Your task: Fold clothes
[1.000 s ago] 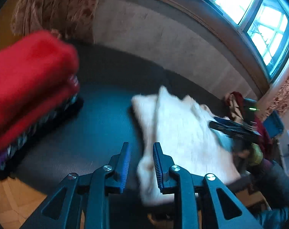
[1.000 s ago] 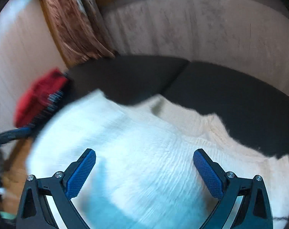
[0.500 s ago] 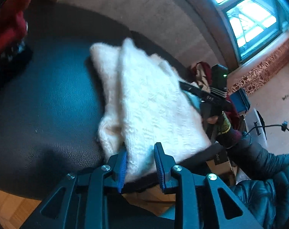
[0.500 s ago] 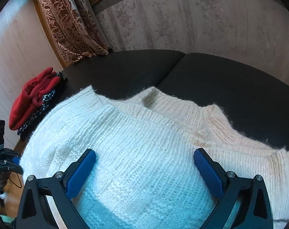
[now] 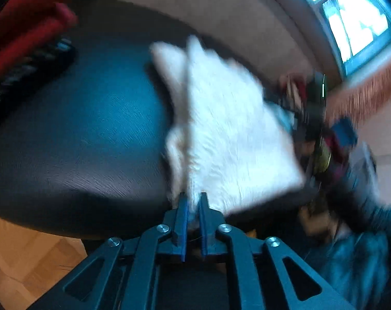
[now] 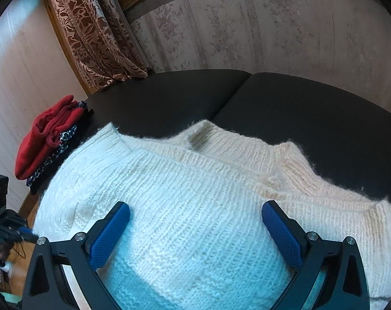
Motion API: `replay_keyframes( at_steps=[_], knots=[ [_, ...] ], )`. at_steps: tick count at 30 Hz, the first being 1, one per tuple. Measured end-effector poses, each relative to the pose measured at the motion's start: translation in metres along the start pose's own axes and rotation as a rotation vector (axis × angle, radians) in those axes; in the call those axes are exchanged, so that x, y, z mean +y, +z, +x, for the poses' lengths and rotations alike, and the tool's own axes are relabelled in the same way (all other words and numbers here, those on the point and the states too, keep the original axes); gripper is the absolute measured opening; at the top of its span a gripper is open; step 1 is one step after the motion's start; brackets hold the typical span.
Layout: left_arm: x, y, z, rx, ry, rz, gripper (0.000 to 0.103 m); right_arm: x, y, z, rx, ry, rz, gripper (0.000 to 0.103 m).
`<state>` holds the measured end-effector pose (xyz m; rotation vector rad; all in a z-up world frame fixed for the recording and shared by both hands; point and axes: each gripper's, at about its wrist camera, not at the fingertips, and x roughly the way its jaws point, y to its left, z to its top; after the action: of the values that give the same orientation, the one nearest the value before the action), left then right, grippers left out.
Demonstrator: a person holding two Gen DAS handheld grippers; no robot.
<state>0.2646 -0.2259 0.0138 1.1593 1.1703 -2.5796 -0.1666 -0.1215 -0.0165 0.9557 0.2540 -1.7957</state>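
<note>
Sweater, white knit, lies mid-frame on a dark sofa, its near edge pinched in the left gripper jaws, which have just been closing, while the right gripper jaws hover spread above; a shallow pinch could slip from loose knit.

Both wrist views look steeply down, close, sharing the white sweater.

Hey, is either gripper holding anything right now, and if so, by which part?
The left gripper is pinching the white knit sweater at its near edge. The right gripper is open above the sweater, holding nothing.
</note>
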Motion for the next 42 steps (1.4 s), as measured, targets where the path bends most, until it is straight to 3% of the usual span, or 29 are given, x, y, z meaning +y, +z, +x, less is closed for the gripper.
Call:
replay_keyframes(
  at_steps=[2, 4, 6, 10, 15, 17, 18, 19, 22, 24, 25, 29, 32, 35, 38, 42],
  knots=[
    [0.004, 0.014, -0.013, -0.095, -0.037, -0.040, 0.018, -0.001, 0.000, -0.001, -0.002, 0.005, 0.005, 0.103],
    [-0.004, 0.039, -0.013, -0.154, 0.006, 0.000, 0.020, -0.002, 0.000, -0.002, -0.004, 0.010, 0.009, 0.103],
    [-0.009, 0.064, -0.004, -0.153, 0.046, 0.050, 0.021, -0.002, -0.001, -0.003, -0.008, 0.015, 0.013, 0.103],
    [-0.028, 0.107, 0.043, -0.061, 0.089, 0.156, 0.022, -0.003, -0.001, -0.005, -0.012, 0.021, 0.018, 0.103],
    [-0.034, 0.120, 0.085, 0.072, 0.142, 0.241, 0.023, -0.006, -0.002, -0.006, -0.018, 0.037, 0.029, 0.103],
    [-0.034, 0.121, 0.083, 0.054, 0.156, 0.235, 0.022, -0.008, -0.002, -0.007, -0.023, 0.048, 0.037, 0.103],
    [-0.033, 0.121, 0.081, 0.042, 0.163, 0.230, 0.008, -0.009, -0.002, -0.008, -0.027, 0.056, 0.043, 0.103],
    [-0.033, 0.121, 0.079, 0.030, 0.169, 0.225, 0.005, -0.010, -0.002, -0.009, -0.031, 0.066, 0.050, 0.103],
    [-0.025, 0.113, 0.073, -0.022, 0.291, 0.195, 0.004, -0.011, -0.003, -0.011, -0.041, 0.079, 0.062, 0.103],
    [-0.005, 0.108, 0.076, -0.015, 0.322, 0.112, 0.004, -0.013, -0.004, -0.011, -0.047, 0.090, 0.071, 0.103],
    [0.001, 0.106, 0.074, -0.033, 0.304, 0.074, 0.004, -0.014, -0.003, -0.011, -0.050, 0.096, 0.076, 0.103],
    [-0.021, 0.106, 0.052, -0.127, 0.325, 0.099, 0.004, -0.015, -0.003, -0.011, -0.050, 0.100, 0.080, 0.103],
    [-0.040, 0.107, 0.035, -0.186, 0.311, 0.135, 0.014, -0.015, -0.003, -0.011, -0.050, 0.101, 0.082, 0.103],
    [-0.079, 0.108, 0.041, -0.127, 0.258, 0.278, 0.018, -0.013, -0.003, -0.010, -0.046, 0.093, 0.083, 0.103],
    [-0.114, 0.108, 0.078, -0.022, 0.292, 0.443, 0.019, -0.009, 0.001, -0.009, -0.008, 0.064, 0.073, 0.103],
    [-0.125, 0.118, 0.128, 0.110, 0.340, 0.471, 0.025, -0.007, 0.008, -0.022, 0.028, 0.011, 0.075, 0.103]
  ],
)
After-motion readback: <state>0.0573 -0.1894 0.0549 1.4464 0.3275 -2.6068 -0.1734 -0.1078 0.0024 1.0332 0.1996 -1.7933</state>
